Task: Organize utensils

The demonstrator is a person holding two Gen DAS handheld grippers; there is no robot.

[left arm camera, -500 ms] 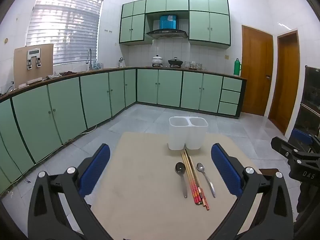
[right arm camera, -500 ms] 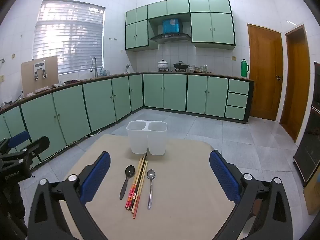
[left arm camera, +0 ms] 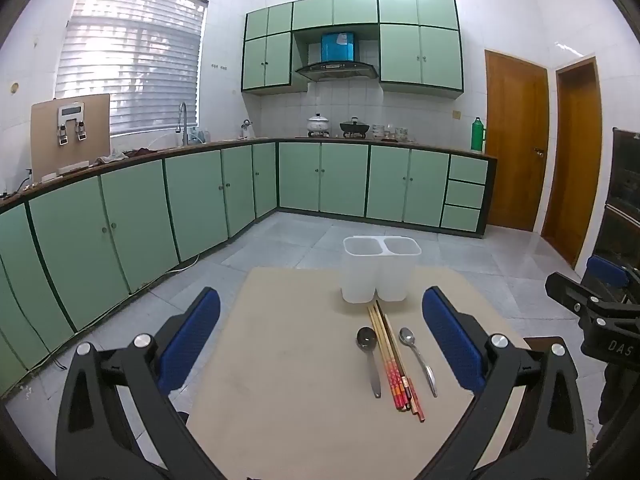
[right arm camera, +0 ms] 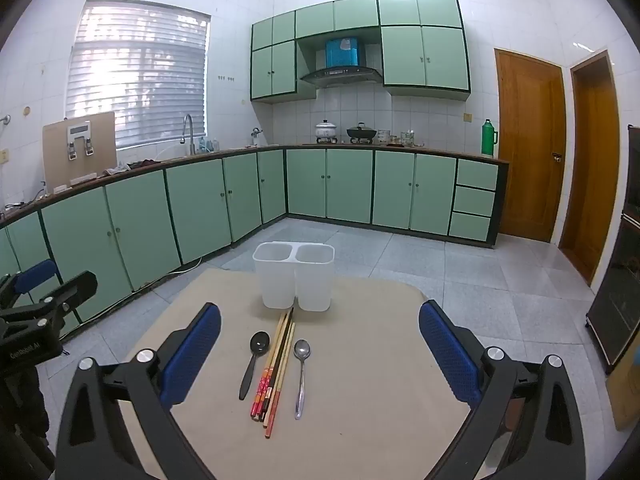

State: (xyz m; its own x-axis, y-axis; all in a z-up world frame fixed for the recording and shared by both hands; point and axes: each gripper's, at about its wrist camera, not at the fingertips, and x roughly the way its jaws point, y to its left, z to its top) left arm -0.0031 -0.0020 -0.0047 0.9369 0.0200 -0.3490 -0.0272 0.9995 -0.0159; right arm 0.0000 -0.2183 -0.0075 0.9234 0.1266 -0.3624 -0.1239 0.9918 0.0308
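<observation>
The chopsticks (right arm camera: 276,372) lie bundled near the middle of the tabletop (right arm camera: 360,420), their tips almost touching the white two-compartment holder (right arm camera: 294,276) standing by the far edge; a black spoon (right arm camera: 252,362) lies just to one side of them and a steel spoon (right arm camera: 301,376) just to the other. All look light, stiff and thin, probably slippery and flat to the surface, so I would pinch each mid-handle. Both compartments look empty. The left gripper (left arm camera: 320,336) and right gripper (right arm camera: 320,336) hover near the front edge, fingers spread wide and holding nothing. Open tabletop surrounds the utensils, leaving clear room
</observation>
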